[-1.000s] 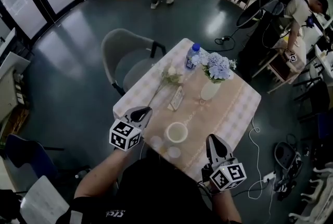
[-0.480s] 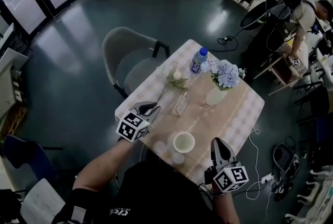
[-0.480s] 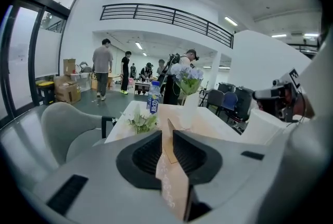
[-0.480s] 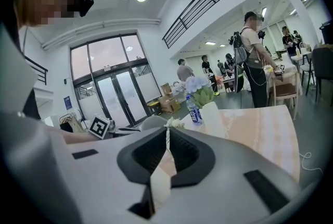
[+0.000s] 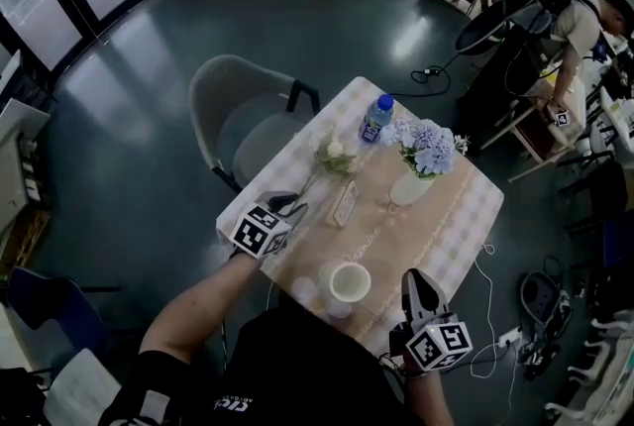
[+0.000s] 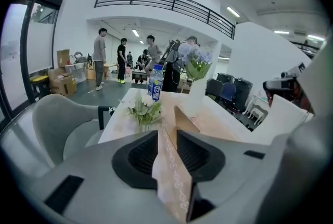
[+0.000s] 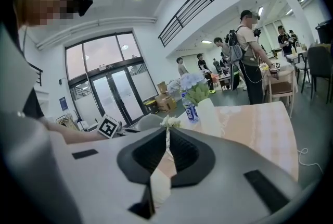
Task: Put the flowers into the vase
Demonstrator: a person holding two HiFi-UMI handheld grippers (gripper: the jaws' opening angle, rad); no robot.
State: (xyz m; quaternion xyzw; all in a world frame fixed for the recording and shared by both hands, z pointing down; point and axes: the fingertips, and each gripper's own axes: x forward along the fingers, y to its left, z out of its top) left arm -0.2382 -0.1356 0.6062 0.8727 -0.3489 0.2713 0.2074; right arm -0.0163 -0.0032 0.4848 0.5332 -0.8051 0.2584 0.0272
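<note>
- Head view: left hand-held gripper (image 5: 285,206) is released, its jaws just opening and empty, near the white flowers (image 5: 331,155) lying on the tabletop (image 5: 451,226).
- Right hand-held gripper (image 5: 416,281) is clenched (nothing inside).
- Vase (image 5: 407,187) stands just beside them.

White vase (image 5: 406,188), pale-blue flowers (image 5: 429,145) — checked tablecloth (image 5: 468,214), beige runner (image 5: 381,228), blue-capped bottle (image 5: 375,118).

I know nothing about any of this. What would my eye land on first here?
Probably the white vase of blue flowers, standing toward the far right of the table. Just left of it a loose white flower lies flat on the cloth, and a water bottle stands near the far edge.
</note>
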